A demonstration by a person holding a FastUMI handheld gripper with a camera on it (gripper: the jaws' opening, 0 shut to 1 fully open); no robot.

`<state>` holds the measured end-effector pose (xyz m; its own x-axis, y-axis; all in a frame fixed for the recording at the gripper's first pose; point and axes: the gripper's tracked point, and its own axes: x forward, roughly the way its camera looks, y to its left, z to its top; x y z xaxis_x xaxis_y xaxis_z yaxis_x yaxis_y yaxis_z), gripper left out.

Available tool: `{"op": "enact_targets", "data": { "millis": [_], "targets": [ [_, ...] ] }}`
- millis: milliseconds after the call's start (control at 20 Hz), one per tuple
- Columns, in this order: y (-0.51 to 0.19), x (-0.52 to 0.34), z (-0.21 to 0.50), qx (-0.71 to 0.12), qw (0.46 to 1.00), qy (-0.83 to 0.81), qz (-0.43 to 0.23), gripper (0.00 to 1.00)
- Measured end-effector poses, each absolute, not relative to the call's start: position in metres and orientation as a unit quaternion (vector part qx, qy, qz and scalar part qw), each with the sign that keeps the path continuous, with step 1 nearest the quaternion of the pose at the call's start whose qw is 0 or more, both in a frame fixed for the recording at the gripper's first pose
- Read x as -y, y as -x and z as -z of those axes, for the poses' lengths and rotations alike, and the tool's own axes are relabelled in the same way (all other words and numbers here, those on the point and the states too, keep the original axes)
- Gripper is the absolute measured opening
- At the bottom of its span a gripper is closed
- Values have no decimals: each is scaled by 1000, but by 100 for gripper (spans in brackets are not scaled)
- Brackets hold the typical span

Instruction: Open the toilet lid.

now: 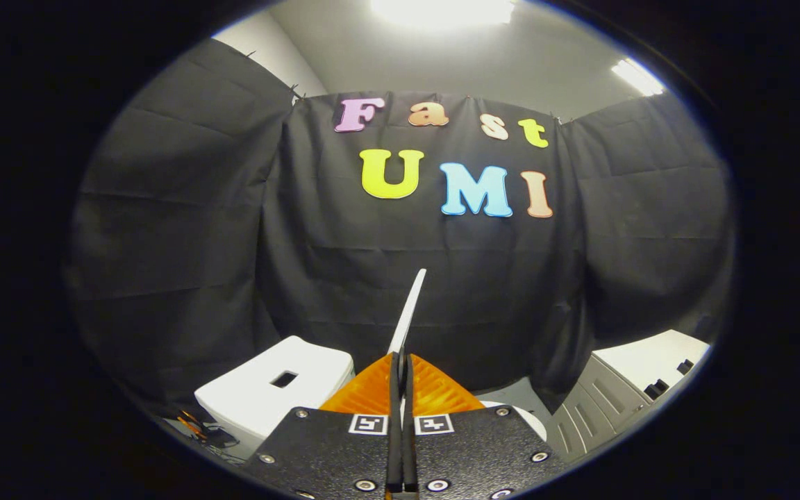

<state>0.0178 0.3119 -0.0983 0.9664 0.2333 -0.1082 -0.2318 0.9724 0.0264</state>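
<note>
Currently: tool clenched on the toilet lid's edge.

Both fingers press on the thin lid, which stands edge-on, raised and slightly tilted, running ahead from between them. The toilet tank sits below, beside the fingers. The lid appears rigid, light and smooth, likely slippery; its free rim is judged the best hold. A cabinet stands on the other side.

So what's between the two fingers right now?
In the gripper view, the thin edge of the white toilet lid sits pinched between the gripper's fingers, rising upright ahead of them. The toilet tank stands off to one side.
</note>
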Motion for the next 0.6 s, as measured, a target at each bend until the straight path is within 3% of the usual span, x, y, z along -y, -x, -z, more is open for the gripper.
{"op": "enact_targets", "data": {
  "millis": [600],
  "targets": [
    [-7,-391,90,-45,984,-3,-171,0]
  ]
}}
